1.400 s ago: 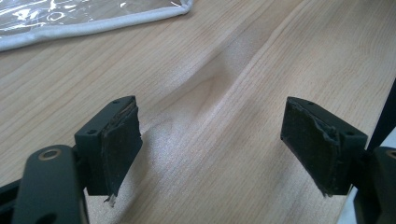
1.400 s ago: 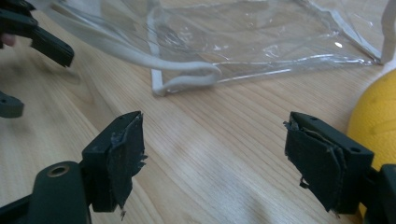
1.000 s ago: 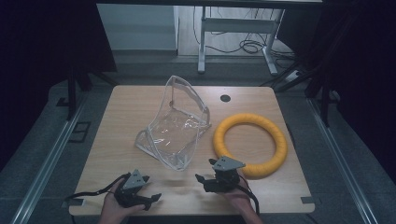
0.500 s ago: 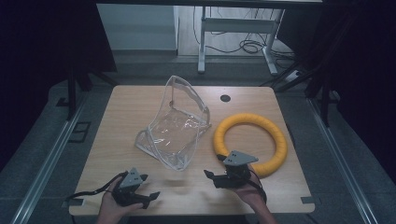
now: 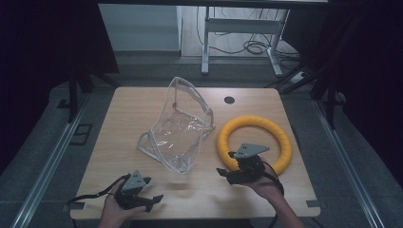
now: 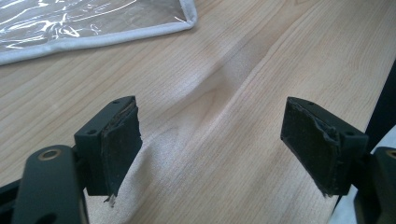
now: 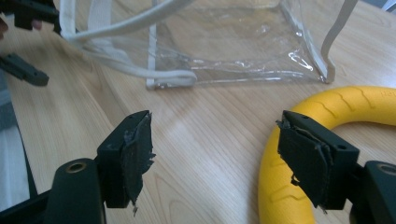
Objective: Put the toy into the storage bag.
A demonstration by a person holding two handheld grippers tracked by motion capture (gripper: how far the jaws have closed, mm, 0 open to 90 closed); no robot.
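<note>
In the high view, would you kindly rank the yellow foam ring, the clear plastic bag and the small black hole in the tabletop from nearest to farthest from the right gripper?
1. Yellow foam ring: directly beside the right gripper, at the table's right.
2. Clear plastic bag: mid-table, to the gripper's left.
3. Small black hole: near the table's far edge.

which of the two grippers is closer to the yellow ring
The right gripper: its open jaws sit at the near edge of the yellow foam ring. The left gripper rests apart near the wooden table's front edge.
</note>
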